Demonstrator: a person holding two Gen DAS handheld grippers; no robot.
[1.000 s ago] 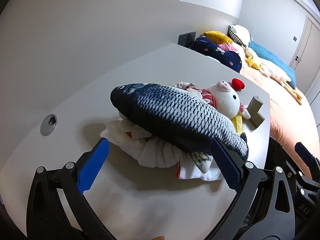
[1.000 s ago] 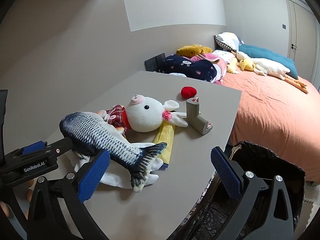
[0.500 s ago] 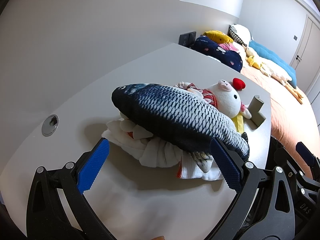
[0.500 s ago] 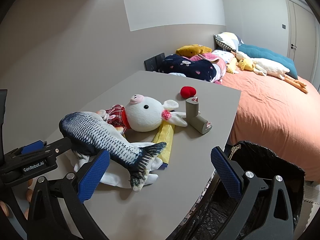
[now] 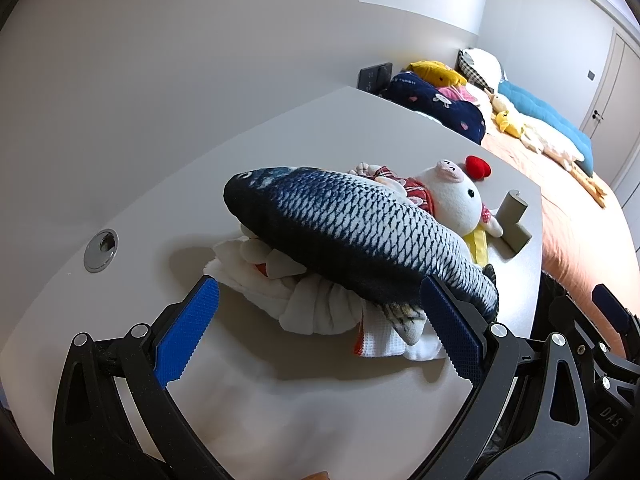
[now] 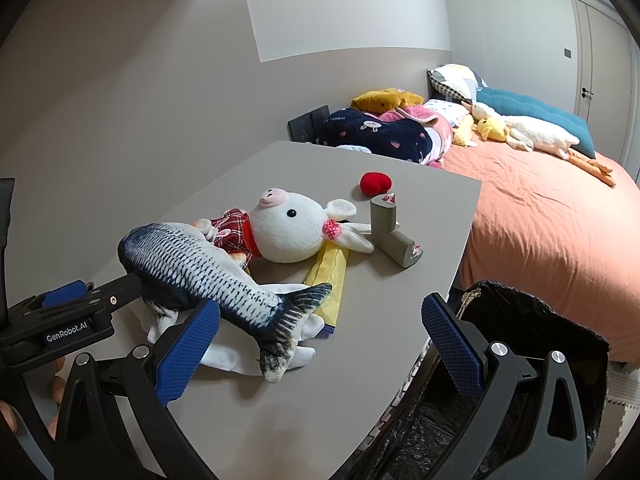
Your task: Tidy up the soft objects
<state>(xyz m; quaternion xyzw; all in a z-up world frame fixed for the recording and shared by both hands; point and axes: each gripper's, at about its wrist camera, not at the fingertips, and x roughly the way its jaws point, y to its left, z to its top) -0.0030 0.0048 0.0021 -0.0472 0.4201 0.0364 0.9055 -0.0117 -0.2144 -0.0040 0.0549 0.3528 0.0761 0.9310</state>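
A blue-grey plush fish (image 5: 344,228) (image 6: 208,276) lies across a white cloth bundle (image 5: 316,304) on the grey table (image 5: 280,400). Behind it lies a white plush rabbit (image 5: 452,196) (image 6: 292,228) in a red plaid dress, on a yellow item (image 6: 328,276). A red plush heart (image 6: 375,182) and a grey L-shaped piece (image 6: 390,232) sit further back. My left gripper (image 5: 320,332) is open, just short of the fish and cloth. My right gripper (image 6: 320,340) is open over the table's near edge, beside the fish's tail.
A black-lined bin (image 6: 528,320) stands off the table's right edge. Beyond it is a bed (image 6: 540,216) with an orange cover, pillows and several plush toys. A cable hole (image 5: 101,245) sits in the table at left. A hand (image 6: 56,384) shows at lower left.
Both grippers have crept slightly closer to the pile; the fish looms a little larger in the left wrist view. Nothing was taken hold of.
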